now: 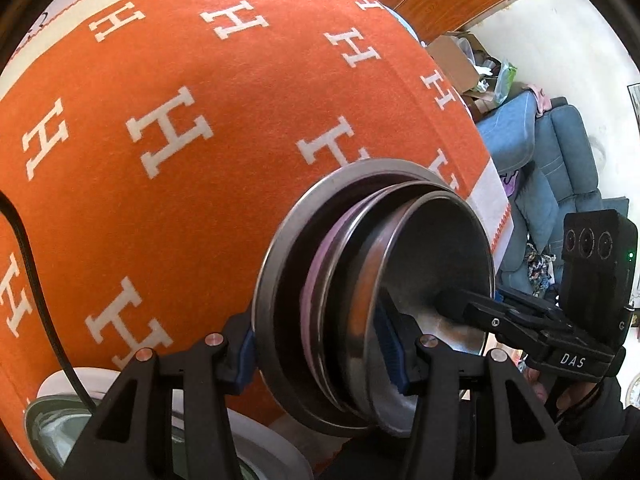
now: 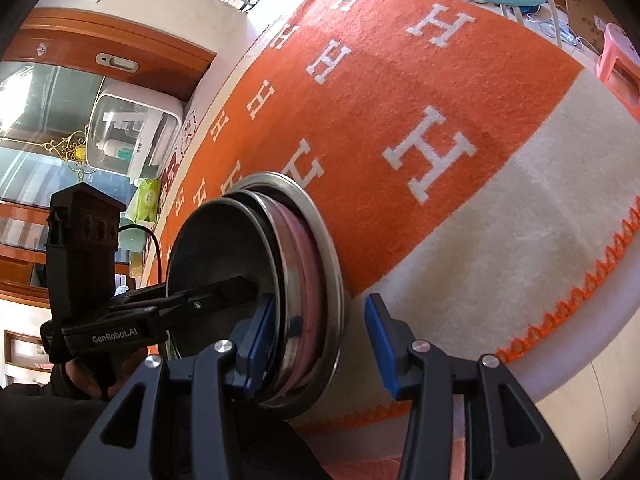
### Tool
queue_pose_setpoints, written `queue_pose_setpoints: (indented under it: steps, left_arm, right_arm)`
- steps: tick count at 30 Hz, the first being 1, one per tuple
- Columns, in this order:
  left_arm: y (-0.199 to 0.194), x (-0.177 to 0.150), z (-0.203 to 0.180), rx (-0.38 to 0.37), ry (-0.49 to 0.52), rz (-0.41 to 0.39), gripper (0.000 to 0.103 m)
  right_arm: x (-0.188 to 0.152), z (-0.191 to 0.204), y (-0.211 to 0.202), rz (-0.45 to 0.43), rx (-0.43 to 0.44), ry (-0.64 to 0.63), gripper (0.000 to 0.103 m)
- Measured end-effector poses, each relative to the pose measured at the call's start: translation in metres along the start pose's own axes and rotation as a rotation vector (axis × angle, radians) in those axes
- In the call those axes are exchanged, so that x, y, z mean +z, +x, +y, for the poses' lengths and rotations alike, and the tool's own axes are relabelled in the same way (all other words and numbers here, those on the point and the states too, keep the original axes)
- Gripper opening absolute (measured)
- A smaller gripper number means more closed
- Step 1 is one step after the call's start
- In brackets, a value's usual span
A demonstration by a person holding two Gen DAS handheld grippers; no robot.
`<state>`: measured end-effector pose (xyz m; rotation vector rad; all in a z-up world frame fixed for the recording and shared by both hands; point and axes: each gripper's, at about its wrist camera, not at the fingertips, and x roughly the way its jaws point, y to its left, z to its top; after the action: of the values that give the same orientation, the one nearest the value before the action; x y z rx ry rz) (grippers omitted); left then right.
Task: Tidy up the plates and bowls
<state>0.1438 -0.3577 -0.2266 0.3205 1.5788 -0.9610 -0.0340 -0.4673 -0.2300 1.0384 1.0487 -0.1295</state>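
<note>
Fingers [image 1: 390, 344] of the left gripper [image 1: 320, 354] clamp the nested steel plates [image 1: 432, 264] near the orange cloth's [image 1: 180, 80] white-bordered edge; right gripper [image 2: 316, 344] half-open astride the opposite rim, grip unclear

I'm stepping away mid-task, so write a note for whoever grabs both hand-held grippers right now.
Left hand-held gripper: clamped on one edge of the nested stack, one pad under the big steel plate, one inside the top bowl.
Right hand-held gripper: straddles the opposite edge; outer pad seems apart, grip unclear.
Stack: over the orange cloth; whether it is set down, cannot tell.
Done: steel dishes and a pink one nested.
Left: set down, release; a glass bowl on a white plate waits nearby.
</note>
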Motion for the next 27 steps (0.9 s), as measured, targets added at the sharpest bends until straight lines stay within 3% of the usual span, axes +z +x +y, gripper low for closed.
queue_pose_setpoints:
  steps: [15,20,27]
  left_arm:
    - [0.000,-0.005,-0.002,-0.004,-0.053,0.043,0.047]
    - [-0.014,-0.011,-0.017,0.031,-0.022,-0.003,0.045]
    - [-0.042,-0.033,-0.022,0.036,-0.055,-0.089,0.045]
  right_arm:
    - [0.007,0.012,0.002,0.041,-0.054,-0.072,0.034]
    - [0.002,0.018,-0.012,0.002,-0.060,-0.098,0.031]
    - [-0.003,0.031,-0.029,-0.040,-0.028,-0.103,0.029]
